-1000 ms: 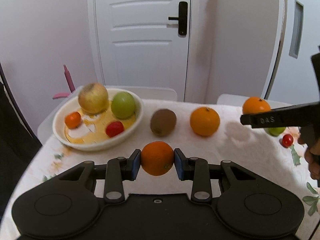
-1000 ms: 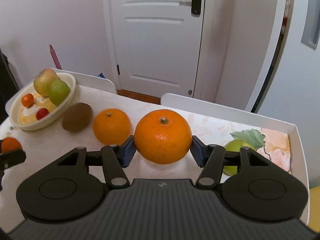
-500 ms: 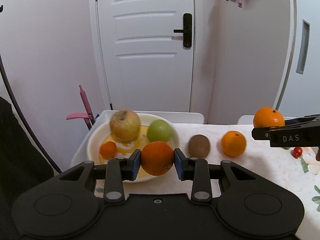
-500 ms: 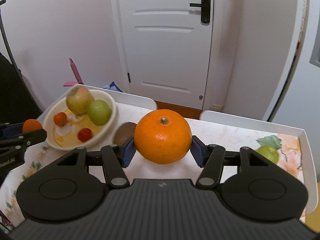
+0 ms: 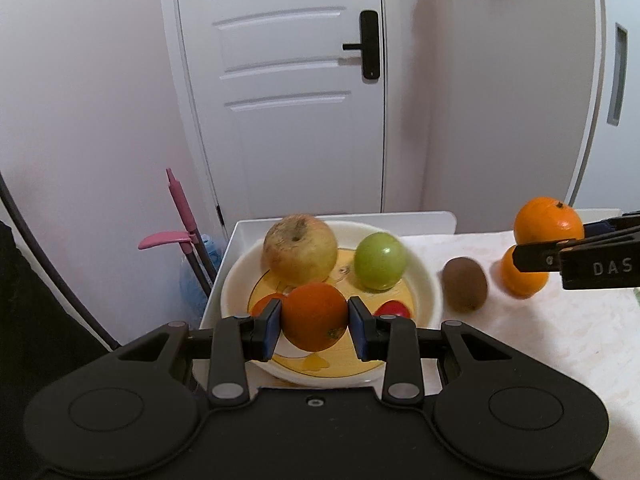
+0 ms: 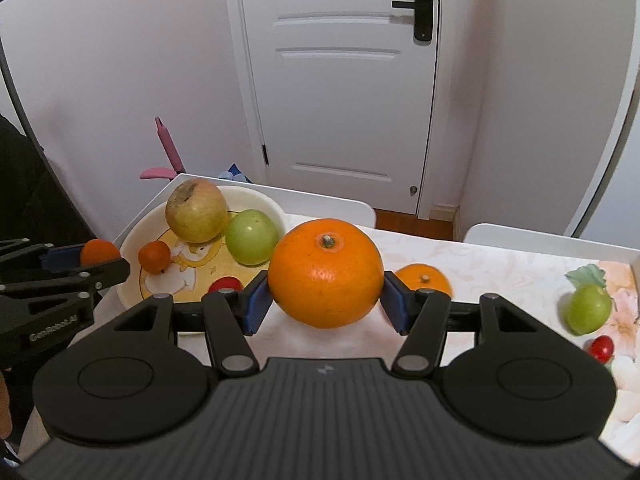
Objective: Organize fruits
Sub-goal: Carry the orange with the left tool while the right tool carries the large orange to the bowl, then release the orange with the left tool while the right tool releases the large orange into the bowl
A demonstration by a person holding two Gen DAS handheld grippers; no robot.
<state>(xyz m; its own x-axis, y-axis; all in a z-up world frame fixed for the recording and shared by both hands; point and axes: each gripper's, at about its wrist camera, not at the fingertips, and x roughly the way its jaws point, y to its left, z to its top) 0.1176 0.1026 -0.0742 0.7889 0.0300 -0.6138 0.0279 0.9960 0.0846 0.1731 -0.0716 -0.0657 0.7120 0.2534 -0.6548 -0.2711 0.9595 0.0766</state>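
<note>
Evidently both grippers were loaded. The left gripper (image 5: 315, 326) was clamped on a small orange (image 5: 315, 316), its blue pads pressing the fruit's two sides, and it hung over the near part of the white bowl (image 5: 428, 292) at the left end of the table (image 5: 560, 344). The right gripper (image 6: 325, 306) was closed on a large orange (image 6: 325, 272), stem end up, the pads set at its widest girth; it hovered above the tablecloth just right of the bowl.

In the bowl sat a yellowish apple (image 5: 299, 251) at the far left, a green apple (image 5: 380, 261) to its right, a tiny orange fruit (image 6: 154, 256) and a red tomato (image 6: 226, 283) nearer. On the table, a kiwi (image 5: 465, 284) lay just right of the bowl, another orange (image 6: 423, 278) beyond that, and a green fruit (image 6: 589, 307) and a cherry tomato (image 6: 601, 349) well off to the right.

The oranges looked firm, round and fairly dense, with a dimpled rind that should give the pads some bite; being spheres, they seemed likely to roll once released, so a low release into a gap between the fruits would suit. Holding across the equator, as here, looked soundest. The large one appeared heavy enough to bruise the soft tomato if dropped on it.
</note>
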